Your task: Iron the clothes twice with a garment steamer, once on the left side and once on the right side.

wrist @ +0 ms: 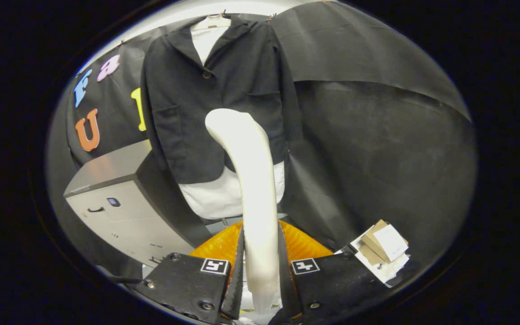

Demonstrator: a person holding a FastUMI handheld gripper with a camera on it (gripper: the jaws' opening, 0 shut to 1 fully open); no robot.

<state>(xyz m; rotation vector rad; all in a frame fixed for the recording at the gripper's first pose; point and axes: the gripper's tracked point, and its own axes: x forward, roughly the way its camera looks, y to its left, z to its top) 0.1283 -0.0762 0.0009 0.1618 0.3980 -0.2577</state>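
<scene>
Fingers (237, 271) of the gripper (261, 275) are clamped on the white handle of the garment steamer (253, 189), one pressing on each side, low in the centre of the frame. From that grip the steamer rises and curves forward, its rounded head in front of the lower half of the black jacket (217, 99). The jacket hangs over a white shirt (217, 196) in the upper centre, beyond the fingers. An orange surface (303, 243) shows just behind the fingers. A grey cabinet (115, 203) stands at lower left; small cardboard boxes (384, 246) lie at lower right.
</scene>
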